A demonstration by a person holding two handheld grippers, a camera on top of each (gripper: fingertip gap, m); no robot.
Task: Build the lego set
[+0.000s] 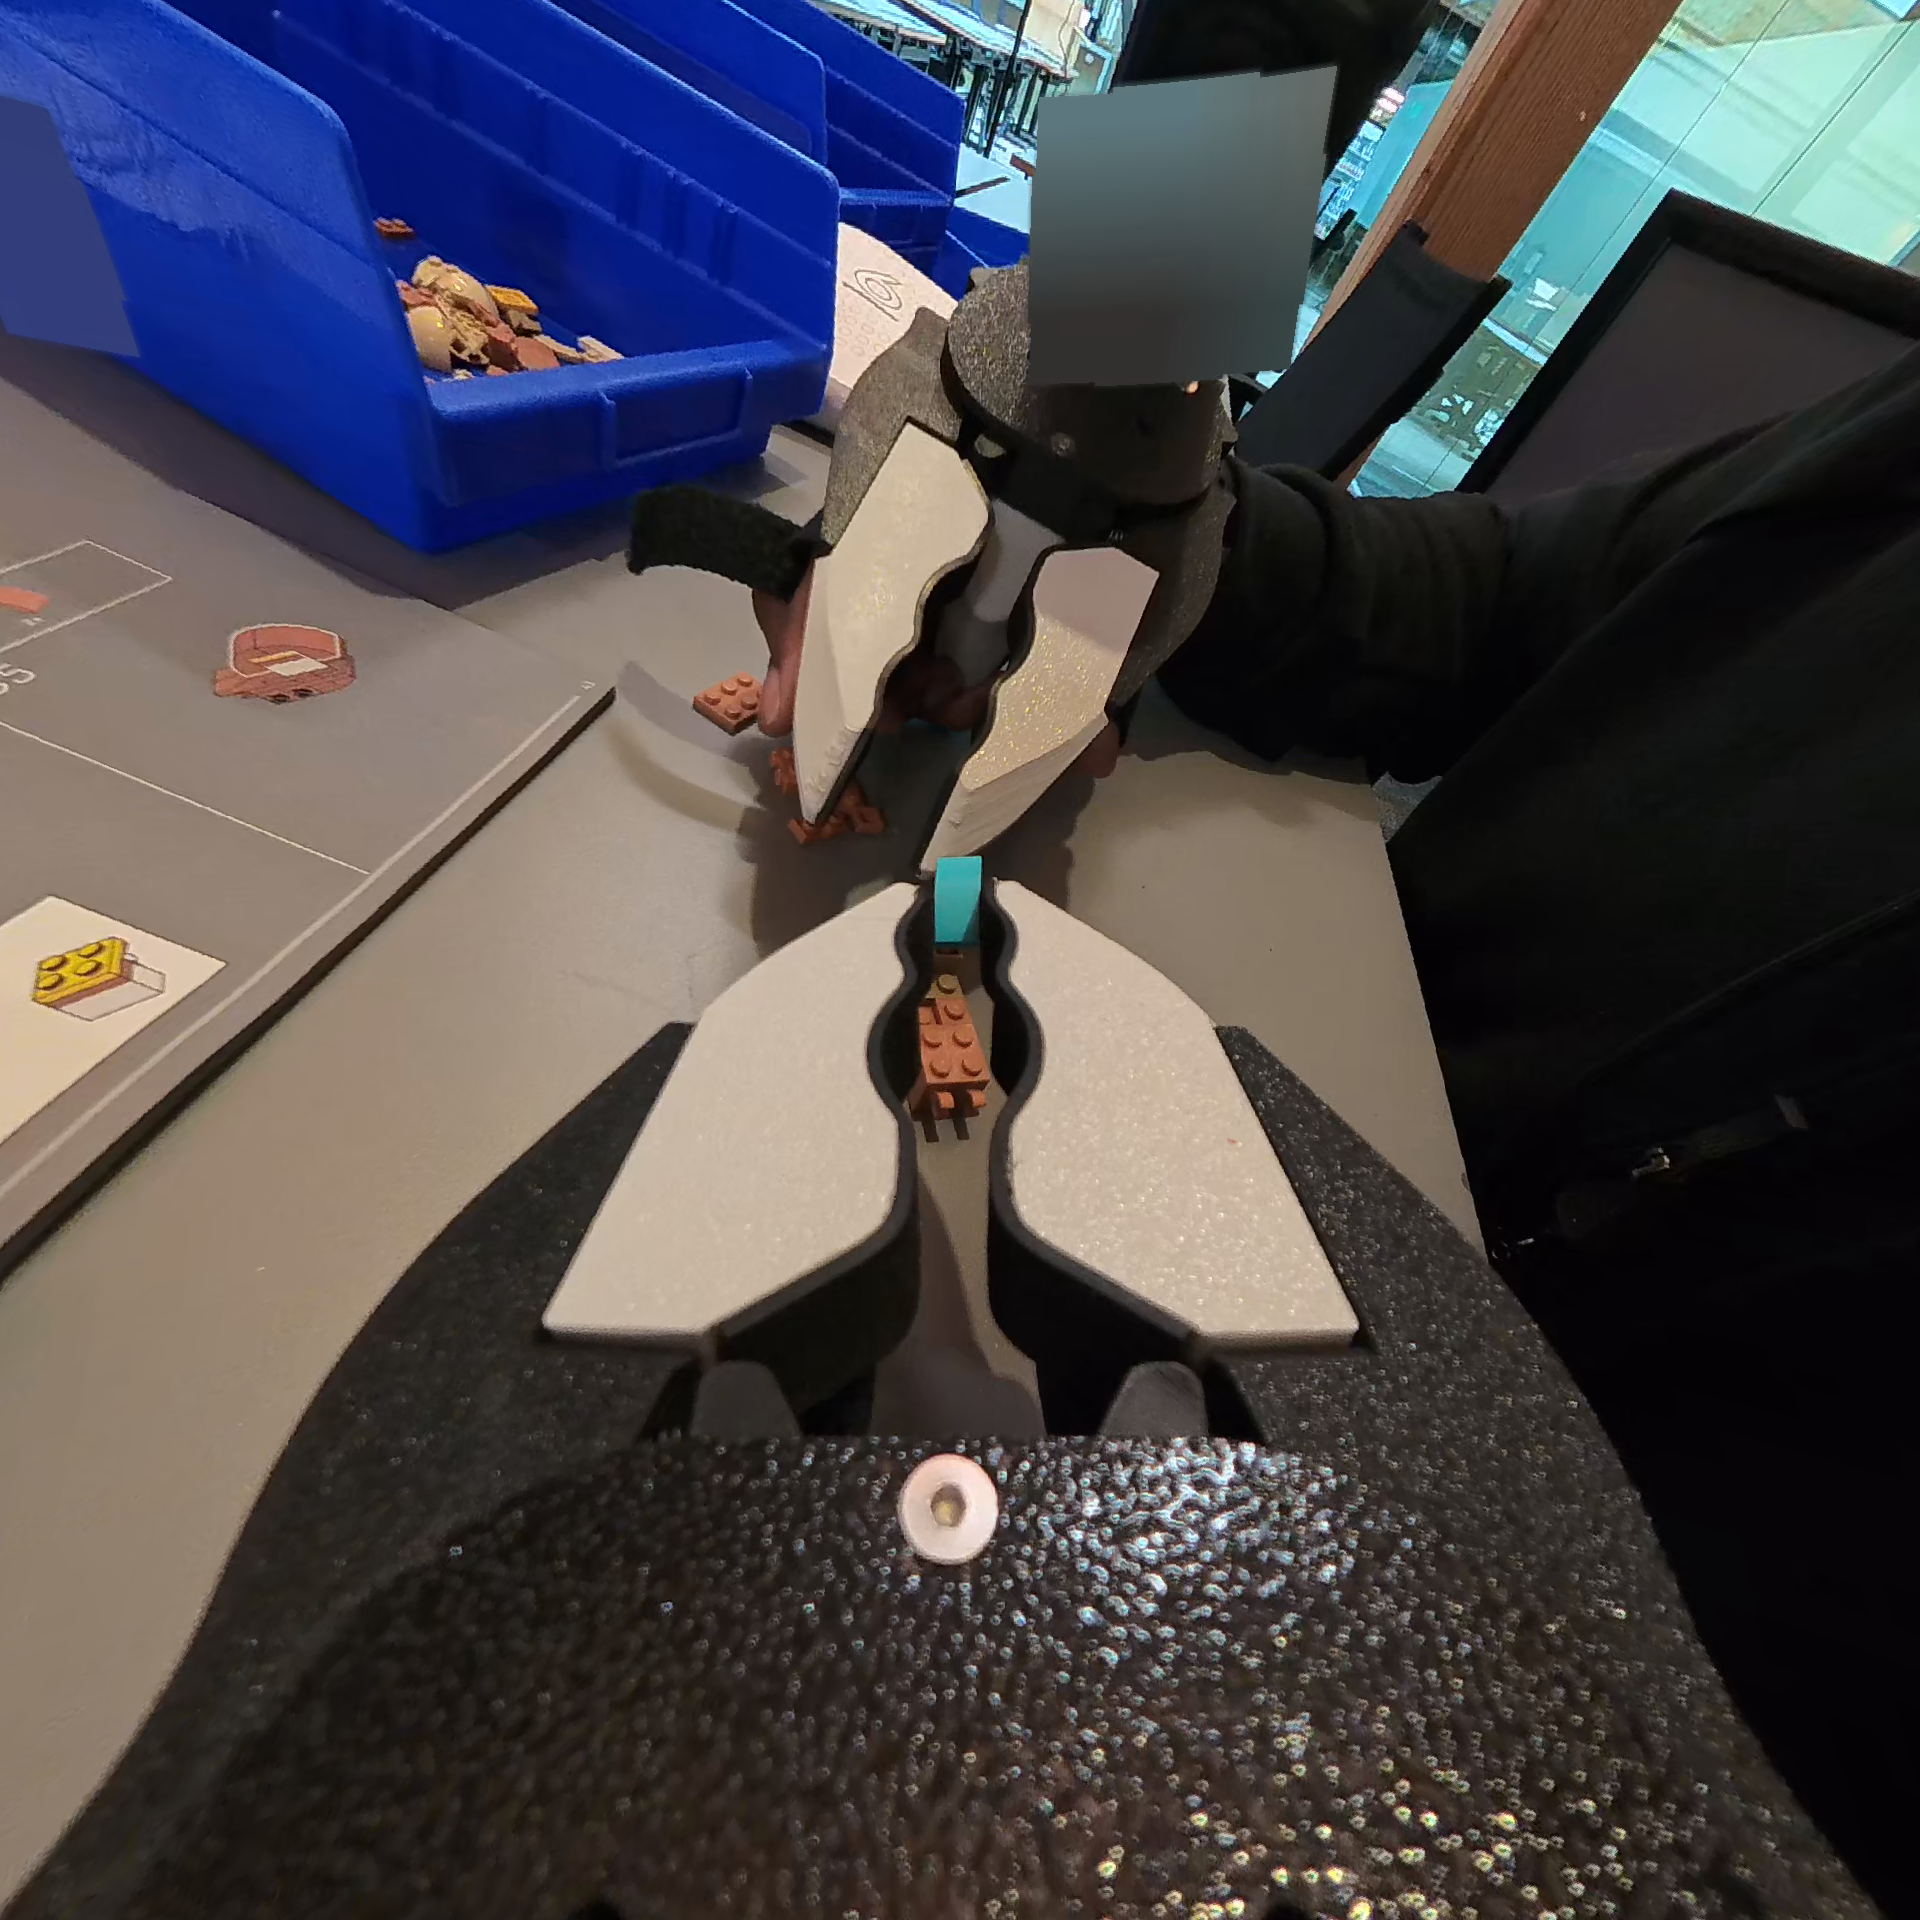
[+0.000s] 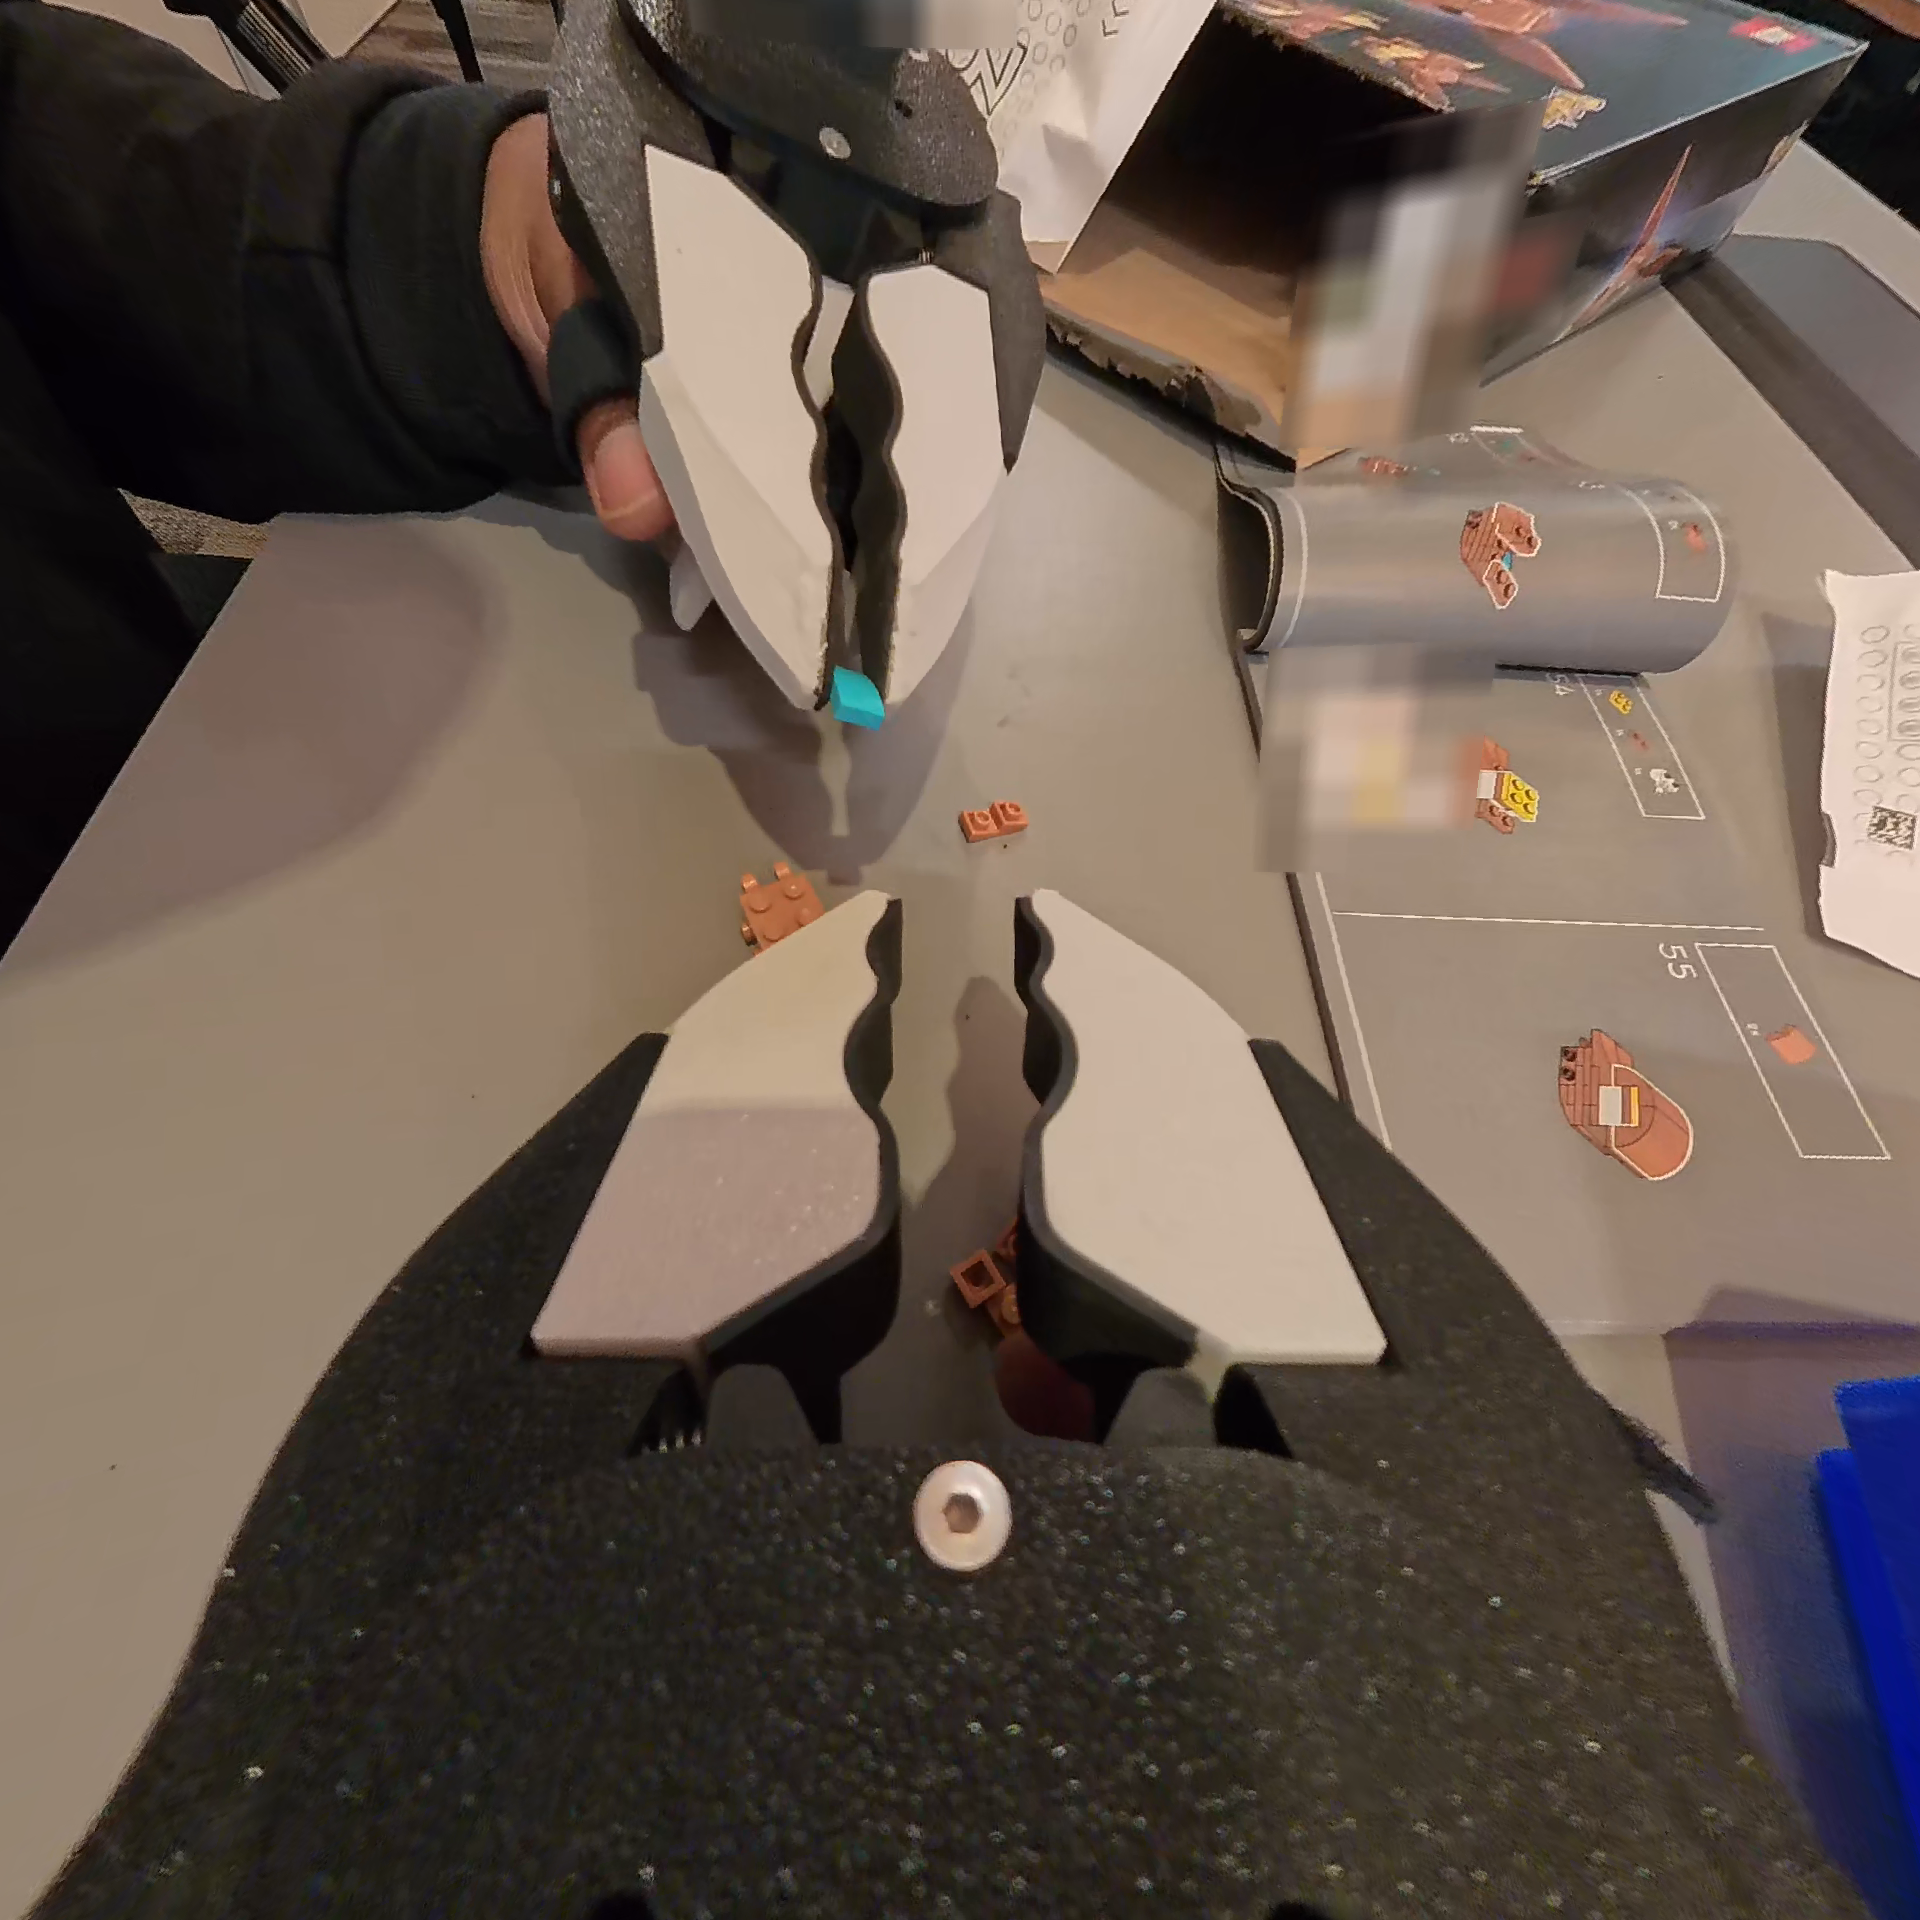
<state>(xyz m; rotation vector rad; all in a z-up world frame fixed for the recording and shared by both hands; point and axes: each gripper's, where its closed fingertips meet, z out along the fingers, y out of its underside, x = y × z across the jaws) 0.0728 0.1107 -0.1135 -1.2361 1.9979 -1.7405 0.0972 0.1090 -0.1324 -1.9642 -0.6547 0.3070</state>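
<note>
The left tool [image 1: 951, 894] is clenched on a turquoise piece [image 1: 957, 900] (pinched at the very tips), above the grey bench [image 1: 416, 1091]. The right tool [image 2: 956, 914] is released and bare, its tips over the bench between two brown plates [image 2: 777, 921], near the booklet [image 2: 1558, 1039].

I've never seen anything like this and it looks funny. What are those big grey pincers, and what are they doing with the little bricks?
They are two grabbing tools, each squeezed by a person's hand. Each carries a camera looking along its own fingers, so one picture is from the left tool, the other from the right. The left gripper pinches a small turquoise brick at its tips. The right gripper is open, holding nothing. On the grey table lie loose brown bricks, an open instruction booklet and a torn cardboard box. A blue bin holds more pieces.
</note>
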